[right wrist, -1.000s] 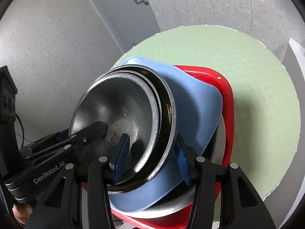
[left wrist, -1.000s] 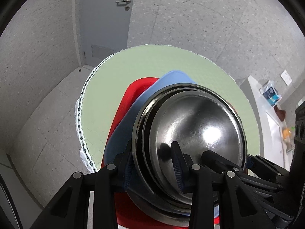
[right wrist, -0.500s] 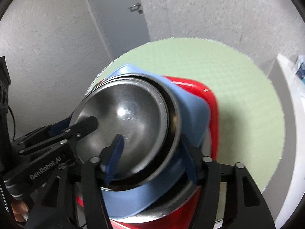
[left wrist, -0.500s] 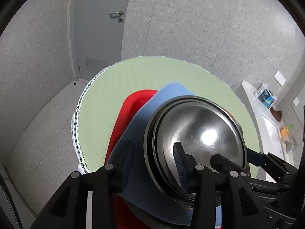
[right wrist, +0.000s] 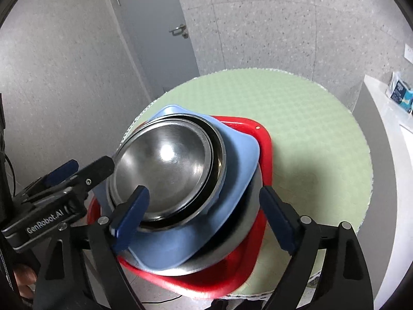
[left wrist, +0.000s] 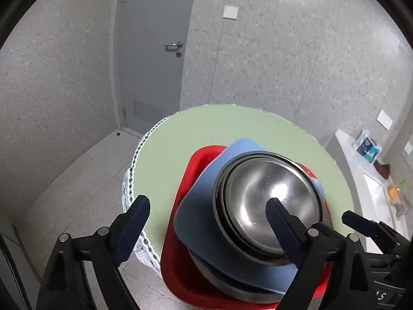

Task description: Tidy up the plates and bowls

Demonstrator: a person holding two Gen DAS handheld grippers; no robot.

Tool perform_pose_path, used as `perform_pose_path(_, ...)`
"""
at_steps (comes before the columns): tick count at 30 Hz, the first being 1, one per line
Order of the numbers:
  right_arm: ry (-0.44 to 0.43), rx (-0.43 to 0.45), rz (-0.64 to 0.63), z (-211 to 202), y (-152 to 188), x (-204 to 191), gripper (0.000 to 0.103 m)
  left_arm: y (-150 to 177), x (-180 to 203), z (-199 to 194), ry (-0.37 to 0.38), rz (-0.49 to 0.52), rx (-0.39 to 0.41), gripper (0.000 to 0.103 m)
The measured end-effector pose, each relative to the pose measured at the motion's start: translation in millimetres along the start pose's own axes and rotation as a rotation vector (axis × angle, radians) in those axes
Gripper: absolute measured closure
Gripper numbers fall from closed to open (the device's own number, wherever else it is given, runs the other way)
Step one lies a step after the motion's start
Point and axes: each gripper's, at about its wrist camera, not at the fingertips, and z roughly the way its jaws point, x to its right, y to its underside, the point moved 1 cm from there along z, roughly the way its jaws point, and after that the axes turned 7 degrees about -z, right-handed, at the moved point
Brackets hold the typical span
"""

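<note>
A round table (left wrist: 165, 155) with a green cloth stands before a grey door (left wrist: 152, 51) and speckled walls. The stack of steel bowls (left wrist: 268, 201), blue plate (left wrist: 196, 206) and red tray (left wrist: 180, 245) sits at its near edge, lower pieces mostly hidden. Left gripper (left wrist: 206, 214) and right gripper (right wrist: 204, 206) both gape wide, holding nothing.

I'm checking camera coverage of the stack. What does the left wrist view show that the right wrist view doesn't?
Only the left wrist view shows the floor vent in the door and an orange item on the counter. Only the right wrist view shows the GenRobot.AI label on the left gripper. Both show the steel bowls nested on the blue dish, the red tray, and the green table, with both grippers open.
</note>
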Motion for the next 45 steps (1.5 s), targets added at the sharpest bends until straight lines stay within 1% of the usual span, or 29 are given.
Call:
perform_pose_path(3,0.002,0.029,-0.006,-14,5,-4,0.014,11,1,-20,0.005,0.006,0.036,0.014)
perform_pose_path(6,0.024,0.065,-0.029,-33,11,-7,0.012,24,7,-43,-0.001,0.022,0.083,0.011)
perform_pose_path(8,0.04,0.095,-0.035,-48,16,-7,0.01,37,13,-62,0.002,0.032,0.117,0.007)
perform_pose_path(9,0.045,0.108,-0.034,-56,19,-5,0.007,44,14,-68,0.006,0.036,0.129,0.006)
perform_pose_path(11,0.059,0.132,-0.038,-71,26,-6,0.004,62,20,-86,0.016,0.047,0.162,0.004)
perform_pose_path(14,0.083,0.16,-0.046,-96,40,-4,0.004,88,29,-108,0.027,0.065,0.194,0.002)
perform_pose_path(18,0.116,0.2,-0.051,-134,71,-4,0.003,125,39,-139,0.042,0.082,0.229,0.001)
perform_pose_path(23,0.128,0.24,-0.043,-177,114,-1,0.001,185,47,-186,0.044,0.121,0.253,0.001)
perform_pose_path(24,0.132,0.251,-0.046,-189,126,-2,0.001,201,50,-199,0.038,0.127,0.266,0.001)
perform_pose_path(27,0.151,0.262,-0.051,-218,155,-2,0.0,236,55,-230,0.038,0.142,0.272,0.001)
perform_pose_path(32,0.161,0.286,-0.016,-263,202,-1,0.0,296,60,-293,0.05,0.153,0.299,0.001)
perform_pose_path(36,0.173,0.287,0.008,-296,229,-4,0.0,331,60,-337,0.069,0.175,0.292,0.001)
perform_pose_path(39,0.197,0.315,0.004,-320,245,-12,0.0,352,54,-374,0.089,0.179,0.325,0.001)
perform_pose_path(45,0.249,0.365,0.012,-362,276,-36,0.0,382,34,-425,0.118,0.215,0.357,0.001)
